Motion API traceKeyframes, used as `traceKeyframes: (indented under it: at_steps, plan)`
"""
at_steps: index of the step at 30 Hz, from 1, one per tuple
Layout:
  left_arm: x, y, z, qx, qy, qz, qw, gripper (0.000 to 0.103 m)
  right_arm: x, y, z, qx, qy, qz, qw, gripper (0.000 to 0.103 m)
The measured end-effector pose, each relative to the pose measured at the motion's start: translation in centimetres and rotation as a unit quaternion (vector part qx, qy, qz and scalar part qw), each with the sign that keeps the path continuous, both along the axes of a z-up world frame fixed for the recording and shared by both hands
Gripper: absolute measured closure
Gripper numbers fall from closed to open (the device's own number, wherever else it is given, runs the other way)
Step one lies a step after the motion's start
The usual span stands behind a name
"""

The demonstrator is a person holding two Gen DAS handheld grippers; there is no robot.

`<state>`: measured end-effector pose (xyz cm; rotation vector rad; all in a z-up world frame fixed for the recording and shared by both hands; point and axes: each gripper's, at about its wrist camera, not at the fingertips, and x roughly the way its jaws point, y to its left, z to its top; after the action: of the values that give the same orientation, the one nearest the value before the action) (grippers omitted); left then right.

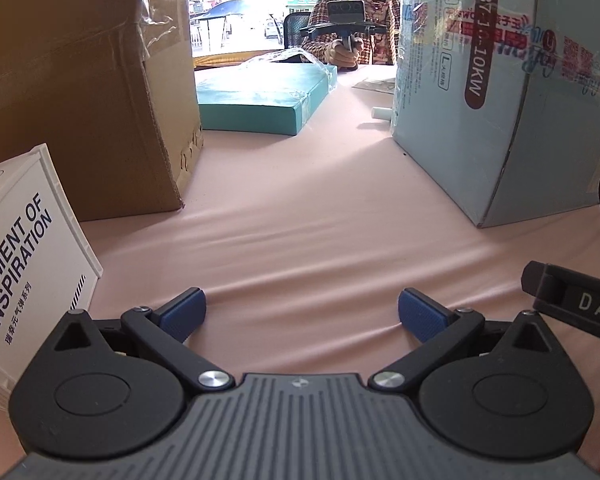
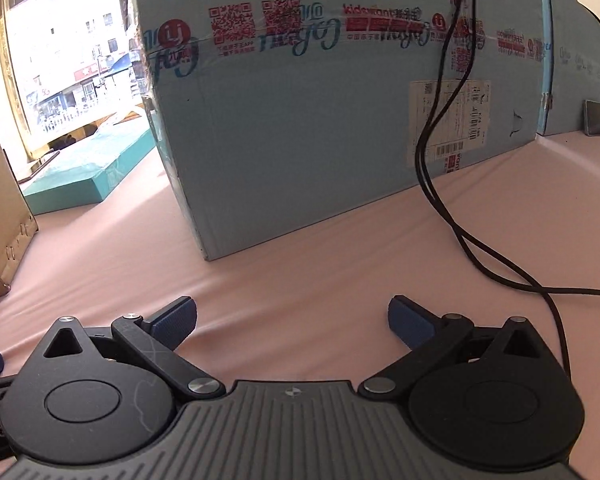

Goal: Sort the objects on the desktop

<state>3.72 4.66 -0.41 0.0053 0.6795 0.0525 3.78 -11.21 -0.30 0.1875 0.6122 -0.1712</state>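
Left gripper and right gripper: both spread wide, empty, low over the pink-covered bench. Nearest sortable item: white printed cardboard box, left of the left gripper. Square the approach and centre its edge between the fingers before closing.

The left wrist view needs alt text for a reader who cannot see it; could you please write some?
Open, empty tongs hover over a pink tablecloth, with a white box at left. Ahead, a brown carton and a pale blue carton flank a gap showing a teal box and a seated woman holding a handheld device.
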Motion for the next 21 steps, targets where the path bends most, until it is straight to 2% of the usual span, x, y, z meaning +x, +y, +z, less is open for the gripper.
traceKeyframes:
  at_steps: [3,7,21]
  plan:
    - [0.0,0.1,0.0,-0.003,0.001,0.004,1.0,0.0,-0.8,-0.4,0.0,0.001,0.002,-0.01,1.0,0.0]
    - [-0.1,0.0,0.0,0.002,0.0,0.001,1.0,0.0,-1.7,0.5,-0.1,-0.034,0.018,-0.015,0.999,0.0]
    - [-0.1,0.0,-0.2,0.002,-0.002,0.01,0.9999,0.0,-1.5,0.5,-0.6,-0.03,0.016,-0.022,0.999,0.0]
